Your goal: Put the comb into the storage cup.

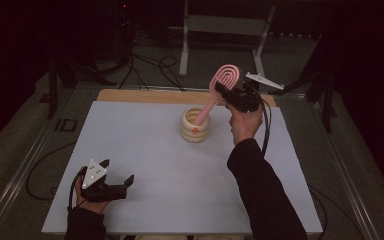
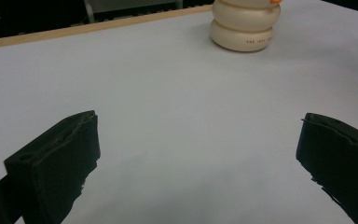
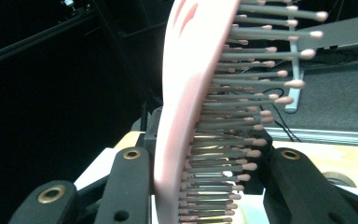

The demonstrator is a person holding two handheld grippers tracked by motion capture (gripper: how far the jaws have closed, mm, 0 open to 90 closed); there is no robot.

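The right gripper (image 1: 228, 91) is clamping the head of a pink hairbrush (image 1: 223, 82), with its jaws closed against the two faces of the head. In the right gripper view, the brush (image 3: 186, 112) is standing edge-on between the jaws: the smooth pink back is pressing against the left jaw, and the grey bristles with pink tips are pointing toward the right jaw. The brush head is rising above and beyond the gripper. The handle is slanting down and away from the gripper, toward the person's left, and its end is sitting inside the mouth of a cream ringed holder (image 1: 195, 126). The holder is standing upright on the white table surface (image 1: 155, 150), just below and to the left of the right gripper, and an orange mark is showing on its side. The person's right hand (image 1: 244, 122) is gripping the tool body from beneath, and a cable is trailing down beside the dark sleeve.

The left gripper (image 1: 116, 181) is resting low near the front left of the table, well apart from the holder. Its jaws are standing wide apart with nothing between them. In the left gripper view, the holder (image 2: 244, 25) is sitting far ahead of these jaws.
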